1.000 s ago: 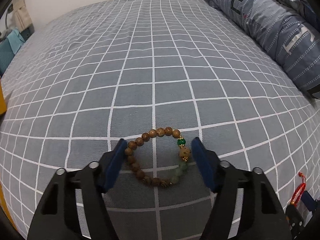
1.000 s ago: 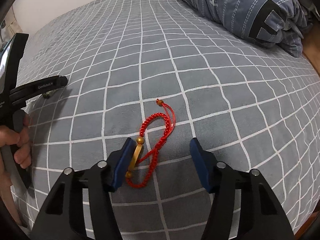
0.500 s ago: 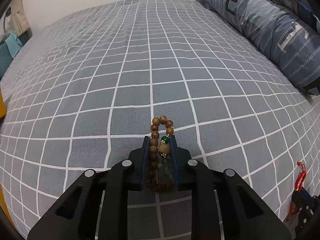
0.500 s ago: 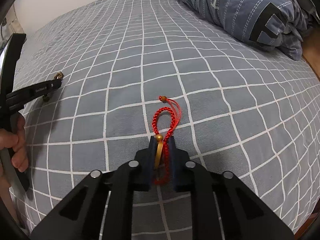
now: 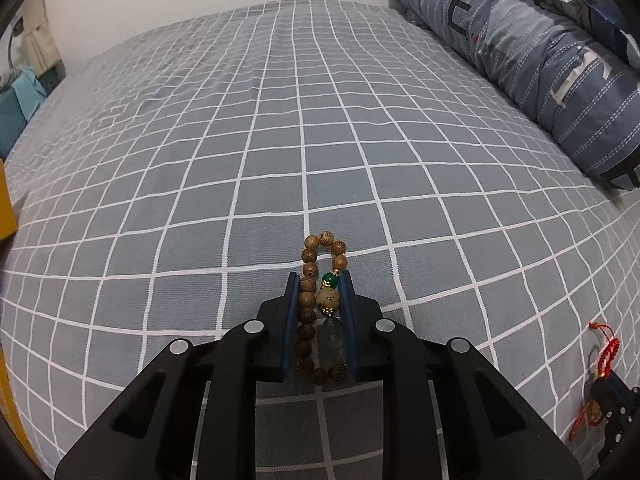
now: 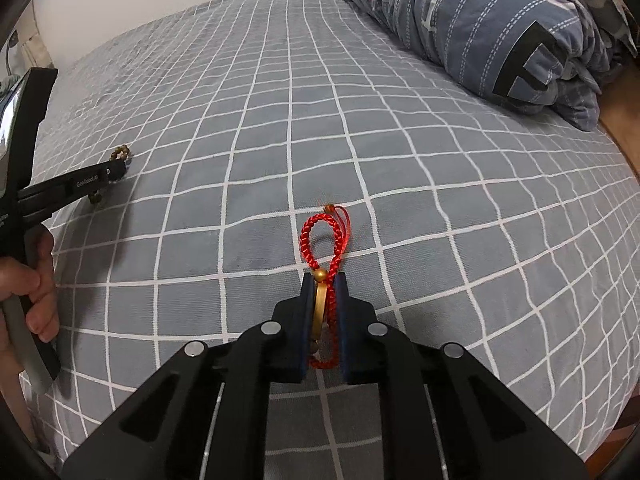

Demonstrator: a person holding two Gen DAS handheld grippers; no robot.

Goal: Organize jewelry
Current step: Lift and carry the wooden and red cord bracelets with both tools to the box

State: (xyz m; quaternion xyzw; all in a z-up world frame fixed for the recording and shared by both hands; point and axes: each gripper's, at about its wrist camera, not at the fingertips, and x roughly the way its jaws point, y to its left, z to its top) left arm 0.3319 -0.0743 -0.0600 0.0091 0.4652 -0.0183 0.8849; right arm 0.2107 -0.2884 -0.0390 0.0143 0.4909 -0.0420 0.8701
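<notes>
A bracelet of brown wooden beads point(image 5: 311, 256) with one green bead lies on the grey checked bedspread point(image 5: 280, 140). My left gripper point(image 5: 320, 280) is shut on it, squeezing the ring into a narrow loop whose far end sticks out past the blue pads. In the right wrist view a red braided cord bracelet point(image 6: 320, 232) with a gold bar is pinched in my right gripper point(image 6: 324, 280), its loop poking forward. That view also shows the left gripper point(image 6: 116, 170) and the wooden beads point(image 6: 122, 153) at far left. The red bracelet point(image 5: 606, 354) appears at the left view's lower right.
A rolled blue quilt with letters point(image 5: 540, 52) lies along the right side of the bed. A person's hand point(image 6: 28, 292) grips the left tool's handle. A teal object point(image 5: 20, 100) and an orange edge point(image 5: 6, 200) sit off the bed's left side.
Both grippers went from wide open to shut, each squeezing its bracelet into a narrow loop. Since half a second ago nothing has visibly moved.
</notes>
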